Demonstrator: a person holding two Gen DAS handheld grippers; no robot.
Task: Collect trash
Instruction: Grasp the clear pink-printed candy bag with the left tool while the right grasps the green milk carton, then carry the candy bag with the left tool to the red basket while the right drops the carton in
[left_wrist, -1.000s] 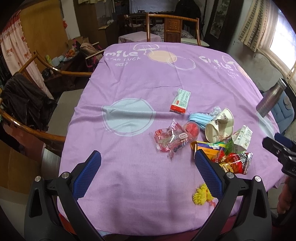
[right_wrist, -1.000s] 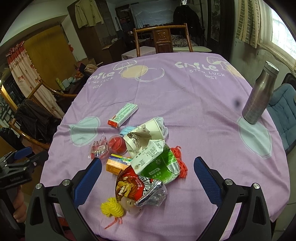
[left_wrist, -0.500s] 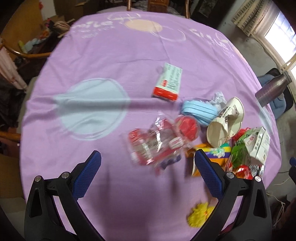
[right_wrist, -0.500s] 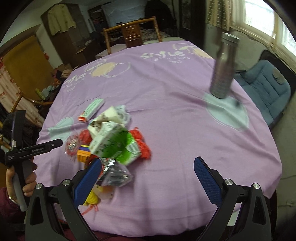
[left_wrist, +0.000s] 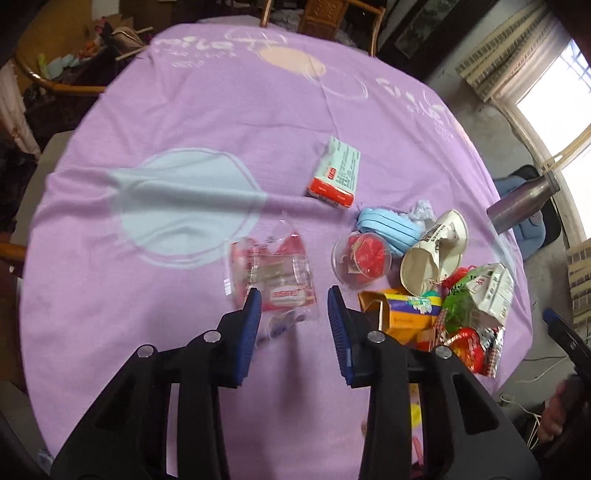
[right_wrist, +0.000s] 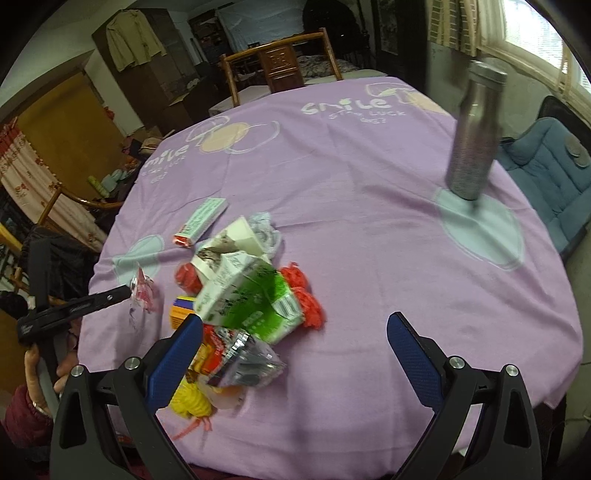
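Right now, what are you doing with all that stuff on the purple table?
A person is picking up trash with a gripper in each hand. The left gripper is closing around a clear red-printed wrapper that lies between its jaws on the purple tablecloth; the pads are not pressing it yet. The right gripper is open beside the main pile, near the green and white carton, holding nothing. The rest of the trash lies uncollected.

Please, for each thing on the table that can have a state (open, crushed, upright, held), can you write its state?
left gripper: jaws closing around the clear wrapper's near edge
clear wrapper: crumpled, flat on the cloth
right gripper: open, holding nothing
paper cup: crushed, on its side
green carton: crumpled, lying atop the pile
metal bottle: upright, capped
red-ended box: closed, lying flat
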